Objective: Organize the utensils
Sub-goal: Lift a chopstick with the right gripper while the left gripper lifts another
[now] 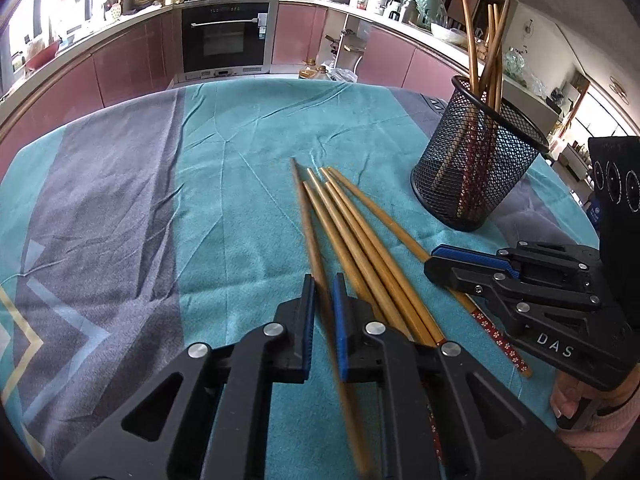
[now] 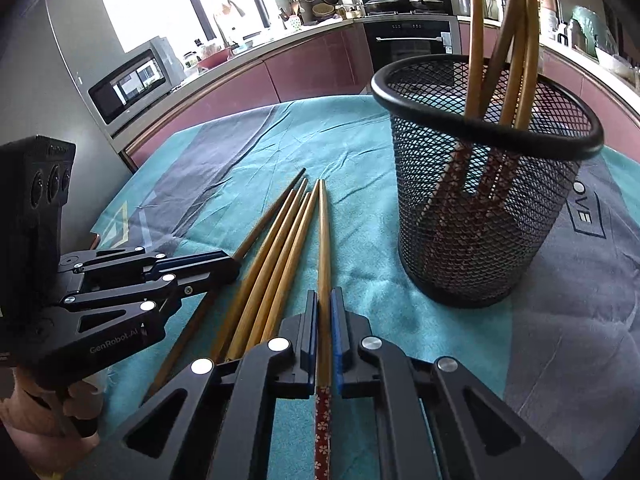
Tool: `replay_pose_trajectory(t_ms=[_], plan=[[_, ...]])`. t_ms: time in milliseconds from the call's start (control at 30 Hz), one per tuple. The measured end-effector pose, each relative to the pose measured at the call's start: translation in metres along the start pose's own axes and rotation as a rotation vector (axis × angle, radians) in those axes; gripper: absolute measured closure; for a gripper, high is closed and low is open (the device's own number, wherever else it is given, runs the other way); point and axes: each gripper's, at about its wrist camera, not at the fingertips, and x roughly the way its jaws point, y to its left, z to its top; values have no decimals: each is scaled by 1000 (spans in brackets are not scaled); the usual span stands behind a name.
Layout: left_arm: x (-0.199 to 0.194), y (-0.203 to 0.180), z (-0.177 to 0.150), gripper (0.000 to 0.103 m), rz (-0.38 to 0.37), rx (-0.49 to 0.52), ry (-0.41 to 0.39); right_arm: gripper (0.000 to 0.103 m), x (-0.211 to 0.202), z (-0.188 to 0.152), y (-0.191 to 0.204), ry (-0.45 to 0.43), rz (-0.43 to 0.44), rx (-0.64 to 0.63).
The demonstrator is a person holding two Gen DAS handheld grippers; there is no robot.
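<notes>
Several wooden chopsticks [image 1: 352, 236] lie side by side on the teal cloth, tips pointing away. My left gripper [image 1: 323, 284] is closed around the leftmost chopstick [image 1: 310, 232], which looks blurred near the camera. My right gripper [image 2: 325, 300] is closed around the rightmost chopstick [image 2: 323, 240], which has a red flowered handle. The right gripper also shows in the left wrist view [image 1: 436, 258], and the left gripper shows in the right wrist view [image 2: 228, 266]. A black mesh cup [image 1: 476, 160] holding several chopsticks stands at the right; it also shows in the right wrist view [image 2: 480, 200].
The table is covered by a teal and grey cloth [image 1: 120, 200]. Behind it run pink kitchen cabinets [image 1: 132, 60] with an oven [image 1: 224, 36]. A microwave [image 2: 132, 80] stands on the left in the right wrist view.
</notes>
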Motion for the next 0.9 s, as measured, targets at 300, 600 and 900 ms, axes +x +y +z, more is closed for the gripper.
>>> replay_pose_trajectory(t_ms=[300, 600, 900], plan=[[-20, 4, -3, 95, -32, -11, -34, 97, -17, 0, -4, -28, 53, 13], [-8, 0, -11, 94, 4, 35, 17, 97, -17, -4, 0, -13, 72, -3], [3, -7, -1, 87, 34, 103, 29, 96, -6, -6, 3, 30, 52, -38]])
